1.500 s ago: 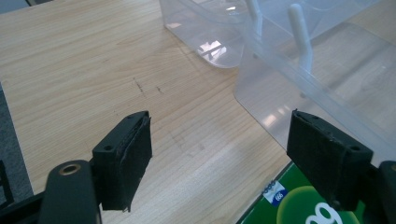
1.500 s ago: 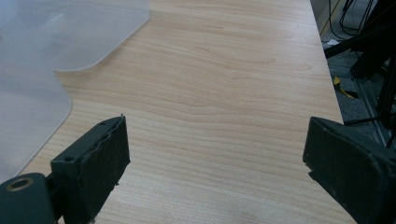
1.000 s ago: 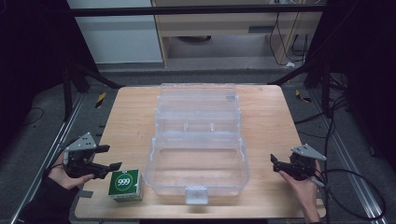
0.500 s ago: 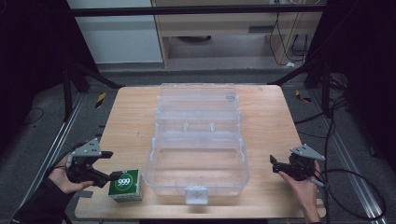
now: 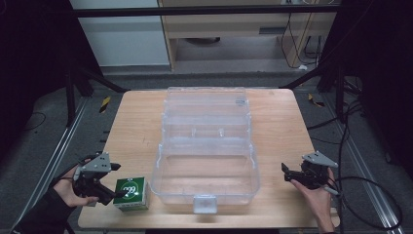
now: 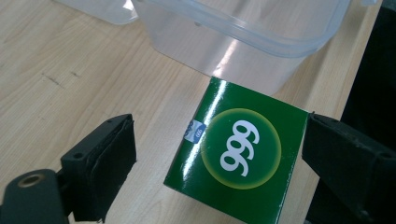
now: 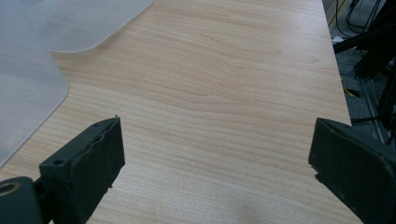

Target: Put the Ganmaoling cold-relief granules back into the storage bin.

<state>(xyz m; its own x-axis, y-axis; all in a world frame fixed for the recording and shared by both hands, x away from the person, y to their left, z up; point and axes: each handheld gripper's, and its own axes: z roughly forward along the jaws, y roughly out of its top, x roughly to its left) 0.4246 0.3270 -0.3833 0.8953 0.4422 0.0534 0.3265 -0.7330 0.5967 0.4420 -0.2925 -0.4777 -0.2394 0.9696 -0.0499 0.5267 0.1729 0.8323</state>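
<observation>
Left tool (image 5: 116, 191) is spread wide and empty, with the green box (image 6: 238, 161) sitting between the pads in the left gripper view: one pad (image 6: 100, 161) well off its near-left edge, the other just off its right edge, neither touching. Box lies flat on the worktop (image 5: 131, 131) at the front-left corner, "999" face up, just beside the front-left corner of the clear plastic case (image 5: 204, 161).

Key relation: box is straight ahead of the left tool and already inside its span, roughly square, so no obvious long axis. The faces look a bit skewed to the pads; I'd guess a small twist before closing. Left hand is clearly the nearer one.

Right tool (image 5: 297, 174) is also wide apart and empty, over bare worktop at the front-right, on the far side of the case from the box.

Hard to tell: box height, and its bottom edge is cut off in the left gripper view. Case looks empty, lid folded back, but reflections blur the interior.
</observation>
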